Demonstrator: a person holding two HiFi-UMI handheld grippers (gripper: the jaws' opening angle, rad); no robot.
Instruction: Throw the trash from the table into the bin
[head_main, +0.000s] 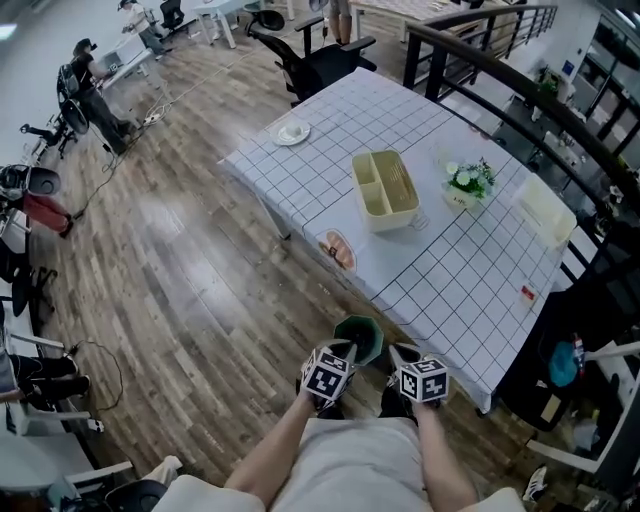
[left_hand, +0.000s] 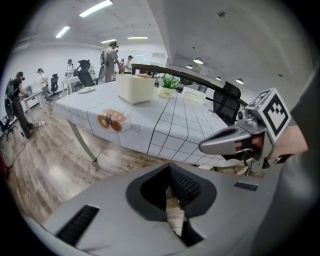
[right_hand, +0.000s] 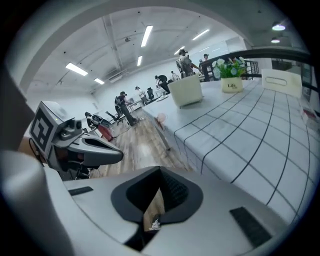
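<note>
**By the desk's near end: both claws closed, trash not yet picked up**

Beside the near end of the desk (head_main: 450, 285), a green bin (head_main: 366, 334) stands on the wooden floor, close against the hanging edge of the checked cloth. The person holds both tools low in front of their lap, right over it. The left claw (left_hand: 170, 169) has its jaws together with nothing between them. The right claw (right_hand: 160, 173) is closed too. Only a tiny pale shred (right_hand: 154, 225) shows deep at the root of its jaws, too small to name.

The likeliest trash is a clear packet (head_main: 339, 250) with brownish rounds inside. It lies flat at the desk's edge on the open-floor side, apart from the bin. A small red scrap (head_main: 527, 293) lies near the opposite edge. The plate (head_main: 292, 132), the divided tray (head_main: 385, 188), the flower pot (head_main: 468, 183) and the white box (head_main: 548, 210) look as if they belong there.

I'd judge this the reaching step, since nothing is being carried. Next, one claw must go up to the packet and open. As the packet lies flat, the claw should come in from the desk's edge, close on a corner, and bring it back over the bin.

A marker cube (head_main: 328, 373) covers the bin's near rim, and its inside cannot be seen. What sits on the plate is unclear.
</note>
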